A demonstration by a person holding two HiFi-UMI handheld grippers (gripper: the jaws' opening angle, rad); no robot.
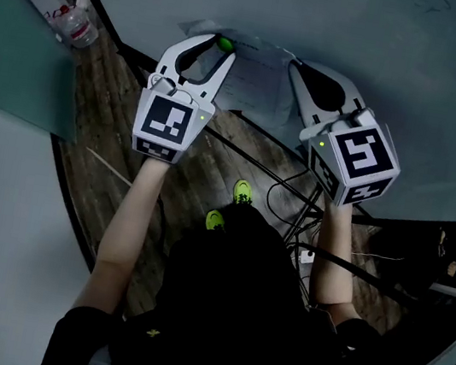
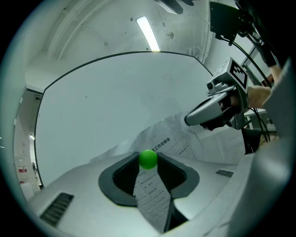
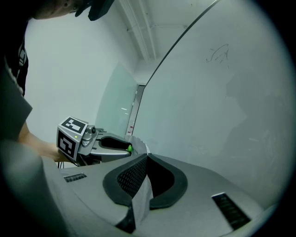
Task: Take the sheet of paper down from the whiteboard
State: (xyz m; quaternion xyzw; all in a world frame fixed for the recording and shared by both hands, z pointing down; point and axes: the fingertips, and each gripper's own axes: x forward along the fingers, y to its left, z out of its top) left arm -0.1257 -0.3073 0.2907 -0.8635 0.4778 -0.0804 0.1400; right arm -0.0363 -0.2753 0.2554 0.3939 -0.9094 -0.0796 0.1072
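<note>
A printed paper sheet (image 1: 258, 78) lies against the whiteboard (image 1: 389, 48), crumpled and bulging off it. My left gripper (image 1: 223, 45) is at the sheet's upper left corner, its jaws shut on a small green magnet ball (image 1: 224, 44) that sits over the paper. The left gripper view shows the green magnet (image 2: 148, 159) pinched between the tips, with the sheet (image 2: 185, 143) running under them. My right gripper (image 1: 298, 66) is shut on the sheet's right edge. In the right gripper view a strip of paper (image 3: 141, 201) is clamped between the closed jaws (image 3: 146, 159).
A frosted glass panel (image 1: 15, 55) stands at the left, with bottles (image 1: 76, 26) beyond it. Below the board are wooden flooring, black cables (image 1: 295, 197) and the person's green shoes (image 1: 242, 191). A dark stand with equipment (image 2: 226, 23) is to the right.
</note>
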